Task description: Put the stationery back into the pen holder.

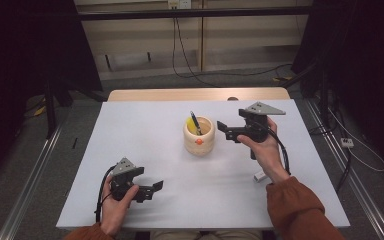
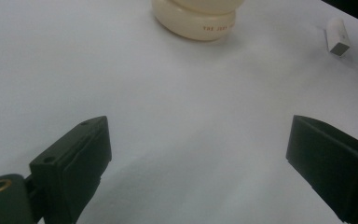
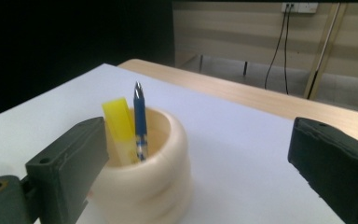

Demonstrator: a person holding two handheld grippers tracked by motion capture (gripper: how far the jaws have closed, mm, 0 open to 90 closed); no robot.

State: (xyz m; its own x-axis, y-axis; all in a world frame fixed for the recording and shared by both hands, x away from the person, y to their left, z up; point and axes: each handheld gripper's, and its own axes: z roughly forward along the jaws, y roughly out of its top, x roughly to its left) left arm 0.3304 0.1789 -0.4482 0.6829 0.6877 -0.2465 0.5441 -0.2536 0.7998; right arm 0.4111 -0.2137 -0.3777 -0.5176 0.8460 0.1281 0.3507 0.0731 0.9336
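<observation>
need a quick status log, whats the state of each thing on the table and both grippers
cream ringed wooden holder: upright, holding two things
blue pen: standing in the holder, leaning on its rim
yellow flat piece: standing in the holder beside the pen
small white block: lying on the table, untouched
white table: bearing the holder and block
left gripper: open, nothing between jaws
right gripper: open, nothing gripped, beside the holder

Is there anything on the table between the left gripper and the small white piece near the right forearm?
Nothing visible. From the left gripper to the white piece there is bare table. The cup stands farther back, beside that path, not on it.
</observation>
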